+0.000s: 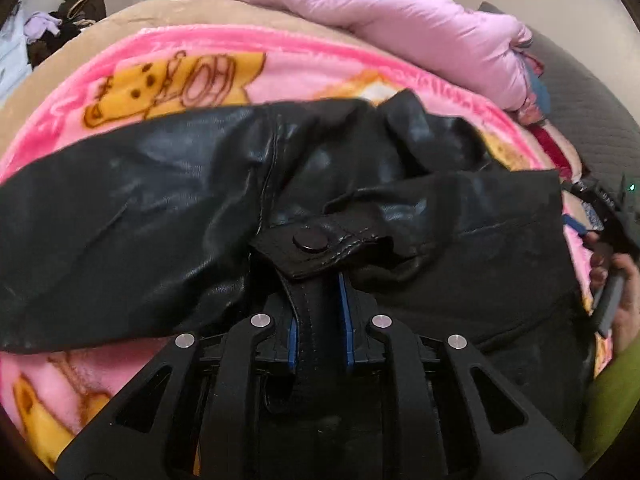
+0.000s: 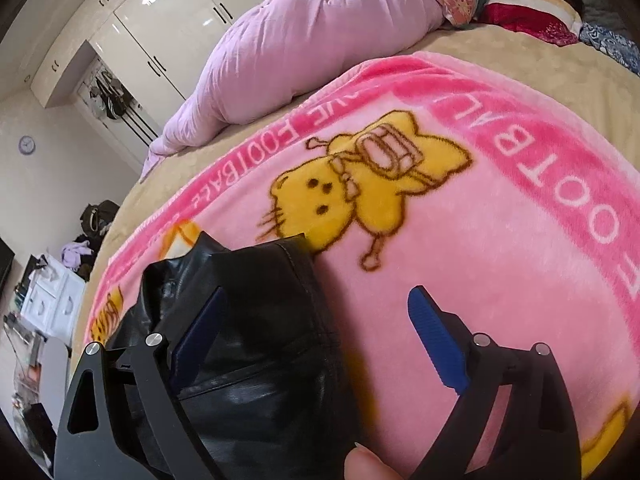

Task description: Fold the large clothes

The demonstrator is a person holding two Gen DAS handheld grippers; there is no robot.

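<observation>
A black leather jacket (image 1: 168,216) lies crumpled across a pink cartoon-print blanket (image 1: 280,68) spread over a bed with a tan cover (image 2: 500,48). In the left wrist view, 1 sleeve stretches away to the left, and the body of the garment bunches toward the middle and right. The left gripper (image 1: 319,280) is clenched on a stitched leather strap of the jacket, its 2 blue-lined fingers (image 1: 343,300) pressing the strap from both sides just below a snap-button tab (image 1: 310,242).

Farther right, the right gripper (image 2: 316,300) hangs with its fingers spread wide, grasping nothing. Its left blue pad (image 2: 200,328) rests against the jacket's folded edge, and the right pad (image 2: 436,344) stands over bare blanket. A lilac quilt (image 2: 296,48) is heaped behind, well apart from the jacket. A fingertip (image 2: 368,464) shows at the bottom edge.
</observation>
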